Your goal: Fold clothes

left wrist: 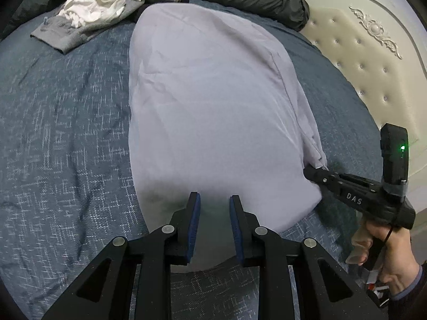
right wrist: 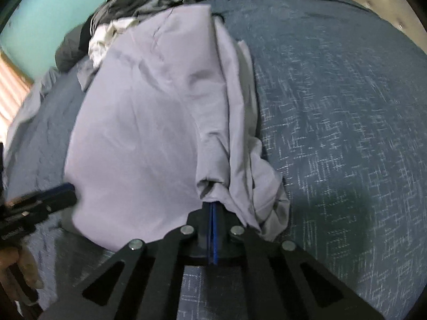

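My left gripper (left wrist: 213, 208) hovers with its jaws apart over the near edge of the lavender garment (left wrist: 208, 101), which lies flat on the blue bedspread (left wrist: 66, 122). At right, my right gripper (left wrist: 311, 172) pinches the garment's corner. Far left lie a white cloth (left wrist: 98, 2) and a grey garment (left wrist: 64, 33).

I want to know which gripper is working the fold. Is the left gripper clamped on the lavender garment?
No, the left gripper hovers open over the lavender garment, a clear gap between its blue pads and no cloth pinched.
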The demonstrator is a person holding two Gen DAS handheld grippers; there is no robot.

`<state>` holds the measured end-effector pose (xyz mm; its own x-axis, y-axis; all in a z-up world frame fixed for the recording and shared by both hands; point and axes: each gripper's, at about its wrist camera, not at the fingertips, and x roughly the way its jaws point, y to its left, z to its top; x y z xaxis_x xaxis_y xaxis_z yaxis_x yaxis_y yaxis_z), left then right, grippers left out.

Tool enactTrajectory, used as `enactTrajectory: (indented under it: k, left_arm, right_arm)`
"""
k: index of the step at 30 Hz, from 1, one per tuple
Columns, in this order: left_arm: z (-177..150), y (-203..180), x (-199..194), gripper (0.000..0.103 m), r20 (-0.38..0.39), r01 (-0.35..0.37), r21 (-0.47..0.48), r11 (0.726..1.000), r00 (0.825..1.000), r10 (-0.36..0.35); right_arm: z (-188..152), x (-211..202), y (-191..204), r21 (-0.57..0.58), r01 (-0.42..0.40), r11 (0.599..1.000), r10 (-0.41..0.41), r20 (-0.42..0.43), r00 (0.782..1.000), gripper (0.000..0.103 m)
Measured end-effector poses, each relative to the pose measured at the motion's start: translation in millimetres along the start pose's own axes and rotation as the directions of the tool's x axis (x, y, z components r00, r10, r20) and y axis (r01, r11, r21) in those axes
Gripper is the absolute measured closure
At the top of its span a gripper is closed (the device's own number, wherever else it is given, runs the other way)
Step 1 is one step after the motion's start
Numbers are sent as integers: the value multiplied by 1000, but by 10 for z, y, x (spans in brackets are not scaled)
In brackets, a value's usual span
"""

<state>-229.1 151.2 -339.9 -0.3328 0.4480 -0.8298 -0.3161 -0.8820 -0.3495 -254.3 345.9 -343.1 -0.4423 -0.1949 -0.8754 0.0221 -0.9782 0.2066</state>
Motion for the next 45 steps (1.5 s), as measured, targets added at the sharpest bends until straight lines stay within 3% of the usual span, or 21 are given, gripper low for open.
enactTrajectory:
  k: [2,9,14,19,23,28,32,39,42,45]
  left_arm:
    - [4,15,-7,79,-1,5,-7,1000,1000,-5]
    - [-21,34,-33,79,11,9,-3,1000,1000,-9]
    - [-16,36,-5,79,1,13,6,1000,1000,-13]
    - [-17,53,-3,79,-3,25,5,1000,1000,-25]
    - [43,51,-131,79,13,27,18,999,1000,-27]
    - [197,219,-235,79,43,21,-32,999,999,-20]
    - [330,292,-111,79,24,8,-39,999,1000,-7]
    - [344,320,114,79,-22,25,-27,999,999,-26]
    - [438,322,29,79,-24,40,-21,999,999,-41]
    - [628,369,-79,79,7,34,-9,999,999,-34]
  right_arm:
    - [45,-43,31,-22,11,1000,-11,-13,1000,103]
    - [186,-466,62,-53,-29,998,34,104,994,103]
    - [249,-227,5,-26,-6,1000,7,51,999,103]
    - [174,-7,-116,17,-32,999,32,8,999,103]
    - [212,-276,-88,13,-31,999,30,71,997,103]
    - [413,-586,-17,-26,-53,998,56,162,985,103]
    - [564,-411,73,-79,-28,997,36,106,994,103]
    - [556,174,-102,-24,-11,1000,10,-9,1000,103]
    - [621,76,-54,-54,3,999,-3,4,1000,103]
    - [809,-146,-12,-76,-22,997,28,71,997,103]
